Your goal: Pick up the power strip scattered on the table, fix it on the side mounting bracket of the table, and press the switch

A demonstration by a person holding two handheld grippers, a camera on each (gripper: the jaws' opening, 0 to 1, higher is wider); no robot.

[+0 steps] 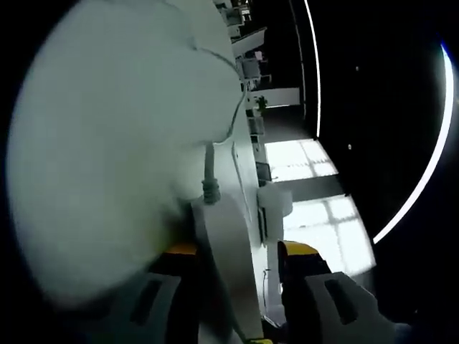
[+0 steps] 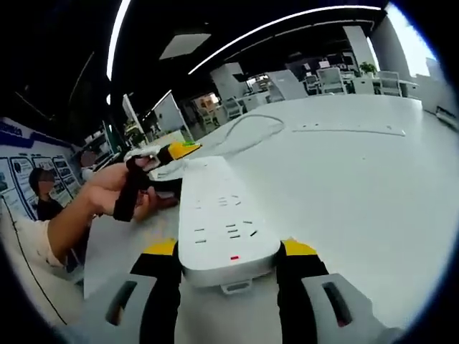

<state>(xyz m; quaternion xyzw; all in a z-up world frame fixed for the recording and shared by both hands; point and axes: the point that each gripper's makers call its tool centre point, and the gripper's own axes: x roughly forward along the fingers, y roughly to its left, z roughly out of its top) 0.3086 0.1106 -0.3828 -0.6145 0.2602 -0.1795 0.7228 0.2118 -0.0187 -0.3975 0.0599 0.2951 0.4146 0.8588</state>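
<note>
One white power strip (image 2: 224,226) lies on the white desk (image 2: 344,179), its near end clamped between the jaws of the right gripper (image 2: 228,259). At the strip's far left end a hand (image 2: 118,188) holds the left gripper (image 2: 171,153). In the left gripper view the left gripper's (image 1: 237,252) jaws clasp the strip (image 1: 228,251) edge-on, one grey cable (image 1: 209,172) running from its far end
</note>
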